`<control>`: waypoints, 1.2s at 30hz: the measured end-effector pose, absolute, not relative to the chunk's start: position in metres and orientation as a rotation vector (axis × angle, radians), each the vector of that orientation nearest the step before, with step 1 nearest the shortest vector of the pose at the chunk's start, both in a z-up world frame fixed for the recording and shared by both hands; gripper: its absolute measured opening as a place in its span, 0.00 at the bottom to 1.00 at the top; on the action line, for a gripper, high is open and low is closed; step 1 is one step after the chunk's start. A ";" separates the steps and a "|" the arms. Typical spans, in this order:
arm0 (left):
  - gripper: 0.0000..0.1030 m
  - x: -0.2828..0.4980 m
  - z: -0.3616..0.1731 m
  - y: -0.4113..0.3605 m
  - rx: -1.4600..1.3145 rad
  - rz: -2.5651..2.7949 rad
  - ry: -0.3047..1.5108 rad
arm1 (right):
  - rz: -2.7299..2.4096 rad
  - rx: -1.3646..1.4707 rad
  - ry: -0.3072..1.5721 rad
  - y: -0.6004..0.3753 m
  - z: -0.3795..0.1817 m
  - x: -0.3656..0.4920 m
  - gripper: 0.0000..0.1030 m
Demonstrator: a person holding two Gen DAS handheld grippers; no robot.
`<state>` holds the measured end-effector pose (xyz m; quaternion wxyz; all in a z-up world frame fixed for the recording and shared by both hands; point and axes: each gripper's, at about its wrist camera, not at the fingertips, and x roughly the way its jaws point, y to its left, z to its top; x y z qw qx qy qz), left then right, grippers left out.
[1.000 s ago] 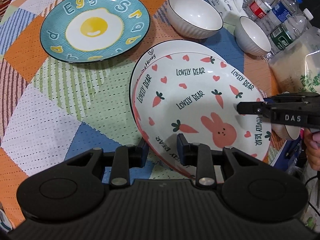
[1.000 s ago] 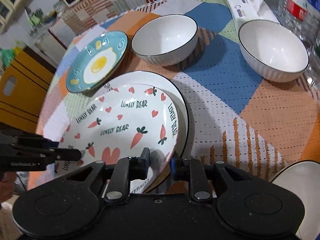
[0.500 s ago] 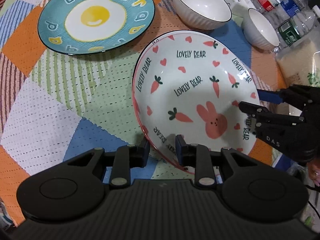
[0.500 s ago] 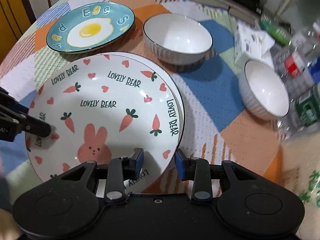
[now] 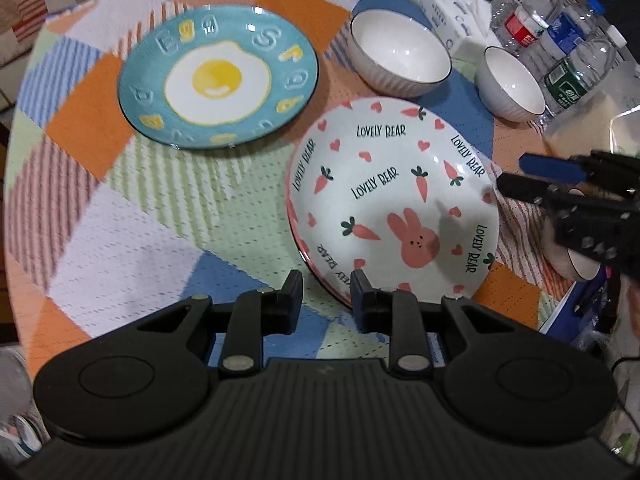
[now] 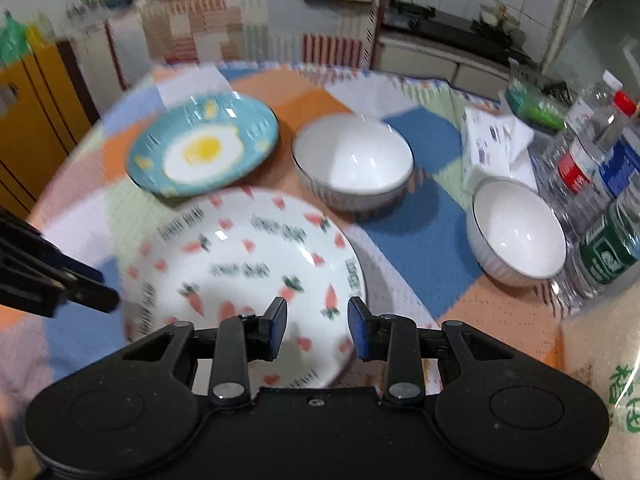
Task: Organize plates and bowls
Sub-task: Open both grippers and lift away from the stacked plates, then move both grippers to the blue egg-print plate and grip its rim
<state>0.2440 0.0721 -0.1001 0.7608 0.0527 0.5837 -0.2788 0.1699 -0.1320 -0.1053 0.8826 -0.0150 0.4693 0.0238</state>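
Note:
The white carrot-and-rabbit plate (image 5: 394, 196) (image 6: 244, 264) lies flat on the patchwork tablecloth, stacked on a white plate whose rim (image 6: 380, 296) shows at its right. My left gripper (image 5: 327, 294) hovers above the plate's near rim, jaws slightly apart, with nothing pressed between the pads. My right gripper (image 6: 317, 320) (image 5: 516, 179) is open above the plate's right edge and holds nothing. A blue fried-egg plate (image 5: 218, 76) (image 6: 204, 148) sits further back. Two white bowls (image 5: 400, 60) (image 5: 512, 84) stand behind the carrot plate.
Several water bottles (image 5: 560, 40) and a tissue pack (image 5: 452, 16) crowd the table's back right corner. Another bowl (image 5: 576, 270) is partly hidden behind the right gripper. A bag of rice (image 6: 600, 360) lies at the right edge. Kitchen counters stand beyond the table.
The carrot plate, tilted between both grippers a second ago, now rests flat on the white plate. Both grippers have lifted away from it, and the right jaws stand wider.

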 end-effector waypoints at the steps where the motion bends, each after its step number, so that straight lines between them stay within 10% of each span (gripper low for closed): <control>1: 0.24 0.244 -0.096 0.074 0.127 -0.609 1.253 | 0.058 -0.024 0.965 -0.130 -0.101 0.170 0.37; 11: 0.30 0.259 -0.060 0.110 0.155 -0.524 1.167 | 0.246 0.021 0.866 -0.109 -0.047 0.164 0.48; 19: 0.52 0.280 -0.046 0.133 0.168 -0.460 1.118 | 0.400 0.008 0.838 -0.090 -0.033 0.202 0.82; 28: 0.78 0.338 -0.035 0.146 0.193 -0.514 1.065 | 0.480 0.119 0.914 -0.081 -0.073 0.279 0.83; 36: 0.79 0.371 -0.073 0.162 0.168 -0.430 0.977 | 0.337 0.231 0.907 -0.086 -0.134 0.300 0.83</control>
